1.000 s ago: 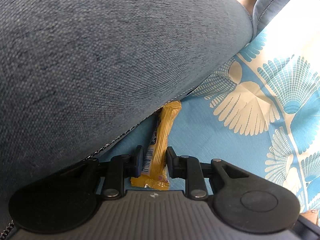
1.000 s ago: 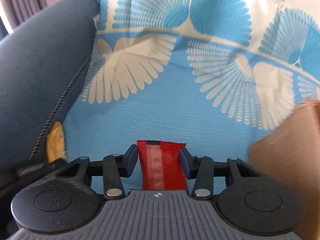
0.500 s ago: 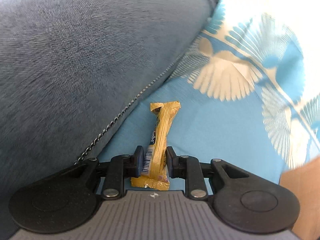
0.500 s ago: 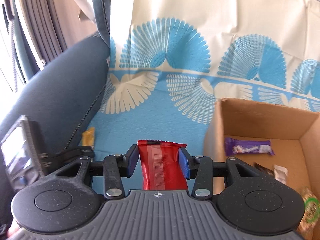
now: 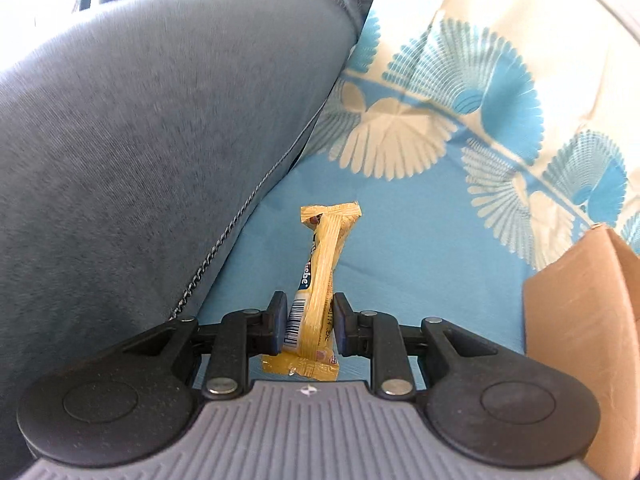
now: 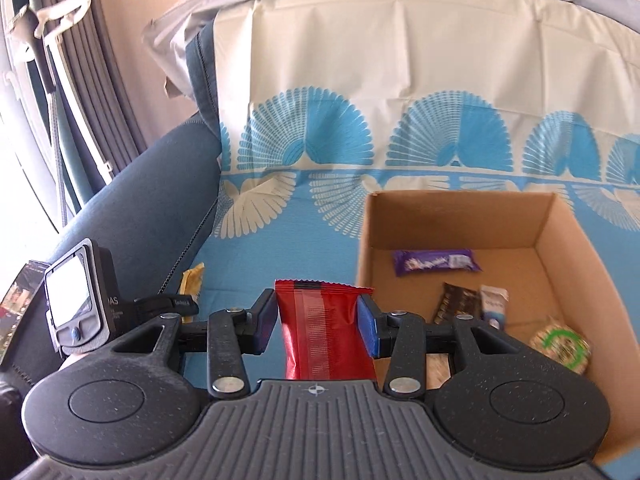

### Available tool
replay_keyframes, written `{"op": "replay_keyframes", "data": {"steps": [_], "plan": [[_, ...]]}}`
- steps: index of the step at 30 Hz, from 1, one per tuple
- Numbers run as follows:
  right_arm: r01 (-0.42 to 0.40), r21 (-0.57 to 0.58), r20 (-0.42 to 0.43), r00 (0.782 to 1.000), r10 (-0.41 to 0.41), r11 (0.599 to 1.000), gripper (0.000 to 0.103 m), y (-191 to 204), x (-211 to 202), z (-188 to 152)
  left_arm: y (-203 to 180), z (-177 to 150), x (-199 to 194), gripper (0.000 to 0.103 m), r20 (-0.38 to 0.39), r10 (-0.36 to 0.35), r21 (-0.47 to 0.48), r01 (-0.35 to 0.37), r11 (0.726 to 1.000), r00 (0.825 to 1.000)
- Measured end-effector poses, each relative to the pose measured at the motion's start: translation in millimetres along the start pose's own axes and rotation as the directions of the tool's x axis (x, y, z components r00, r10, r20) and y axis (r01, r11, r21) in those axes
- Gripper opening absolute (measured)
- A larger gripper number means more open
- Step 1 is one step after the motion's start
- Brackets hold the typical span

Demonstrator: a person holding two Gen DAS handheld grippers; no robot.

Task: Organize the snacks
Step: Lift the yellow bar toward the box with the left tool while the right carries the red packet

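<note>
Your left claw (image 5: pixel 309 322) is clamped on a yellow wrapped snack bar (image 5: pixel 320 280); your right claw (image 6: pixel 316 320) grips a red foil snack packet (image 6: pixel 326 332), both level.

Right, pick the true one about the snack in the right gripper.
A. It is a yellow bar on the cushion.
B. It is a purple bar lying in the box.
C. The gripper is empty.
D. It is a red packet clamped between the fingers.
D: the right gripper is shut on the red packet, held outside the cardboard box.
</note>
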State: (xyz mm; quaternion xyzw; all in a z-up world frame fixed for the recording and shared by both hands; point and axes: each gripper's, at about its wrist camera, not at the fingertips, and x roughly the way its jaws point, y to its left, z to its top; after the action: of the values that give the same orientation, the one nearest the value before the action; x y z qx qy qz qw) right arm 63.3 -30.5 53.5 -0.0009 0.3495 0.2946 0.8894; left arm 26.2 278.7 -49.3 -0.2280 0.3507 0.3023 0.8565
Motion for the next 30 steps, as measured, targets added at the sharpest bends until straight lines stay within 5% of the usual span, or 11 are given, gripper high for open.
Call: {"op": "replay_keyframes", "data": {"steps": [6,16,25,30], "plan": [[0.034,0.06,0.055,0.998,-0.038,0.998,0.045,-33.4,-38.6,-13.1,-4.2,-7.8,-38.4,0.026,0.088,-0.127,0.028,0.125,0.992,0.988],[0.096,0.18,0.159,0.979,-0.125,0.979,0.045,-105.8,-78.9,-43.2,-8.0,-23.0,-103.2,0.026,0.159,-0.38,0.075,0.373,0.925,0.911],[0.09,0.194,0.261,0.955,-0.139,0.977,0.045,-142.2,-86.3,-48.1,-6.6,-47.8,-145.8,0.026,0.124,-0.478,0.086,0.47,0.878,0.87],[0.047,0.203,0.275,0.956,-0.103,0.978,0.045,-149.9,-87.6,-51.3,-18.6,-70.4,-164.3,0.026,0.106,-0.498,0.141,0.483,0.864,0.861]]}}
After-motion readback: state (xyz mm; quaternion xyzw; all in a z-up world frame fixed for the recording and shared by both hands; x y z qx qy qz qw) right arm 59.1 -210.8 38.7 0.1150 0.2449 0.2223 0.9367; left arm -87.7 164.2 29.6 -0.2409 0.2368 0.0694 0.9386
